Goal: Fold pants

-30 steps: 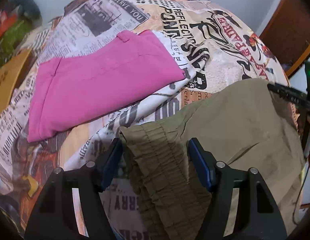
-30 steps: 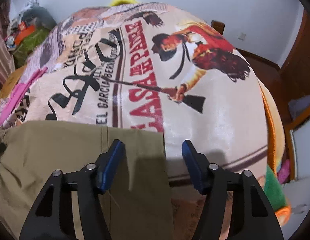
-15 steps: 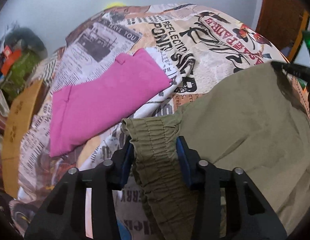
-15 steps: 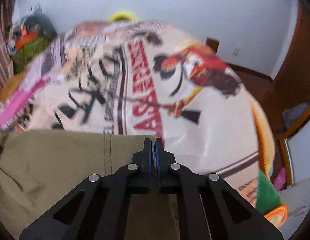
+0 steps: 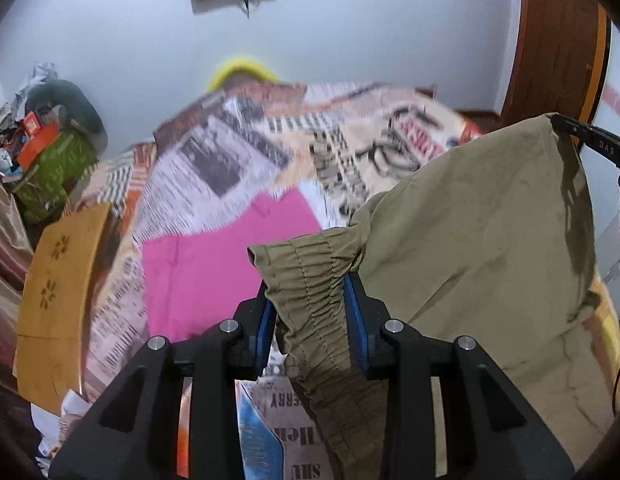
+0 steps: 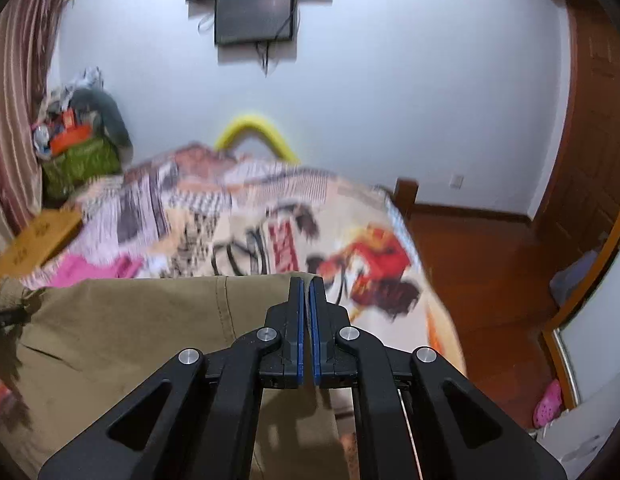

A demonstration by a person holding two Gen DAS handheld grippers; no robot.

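Olive-green pants (image 5: pixel 469 248) hang lifted above the bed between both grippers. My left gripper (image 5: pixel 310 292) is shut on their gathered elastic waistband (image 5: pixel 310 272). My right gripper (image 6: pixel 308 284) is shut on the hem edge of the pants (image 6: pixel 150 332); it also shows in the left wrist view (image 5: pixel 585 138) at the cloth's far top corner. The cloth sags between the two grips.
A folded pink garment (image 5: pixel 214 260) lies on the printed bedspread (image 5: pixel 230 152) to the left. A yellow-brown cushion (image 5: pixel 54 280) sits at the bed's left edge. Clutter (image 6: pixel 78 136) stands by the wall, a wooden door (image 6: pixel 589 160) on the right.
Both grippers closed on the pants, left on the waistband and right on the hem, and lifted them up off the bed; both views now tilt up toward the wall.
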